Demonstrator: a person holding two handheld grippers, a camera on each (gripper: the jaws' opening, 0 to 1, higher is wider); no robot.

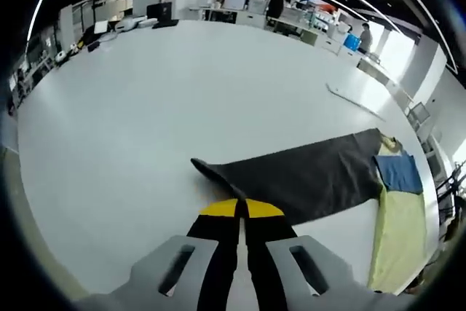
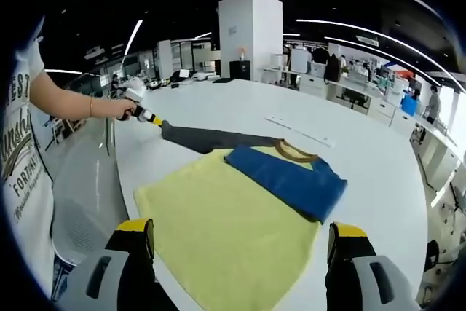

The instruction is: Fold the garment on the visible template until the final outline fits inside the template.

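Note:
A yellow garment with a brown collar lies flat on the white table. A blue sleeve is folded across it. A long dark grey part stretches out from under it toward the far left. My left gripper, held by a person's hand, is shut on the end of that grey part. In the left gripper view the shut left gripper meets the grey fabric, with the yellow garment and blue sleeve at the right. My right gripper stands open over the garment's near edge.
A thin white strip lies on the table beyond the collar, also seen as the white strip. The person's arm and printed shirt are at the left. Office desks and a white pillar stand behind.

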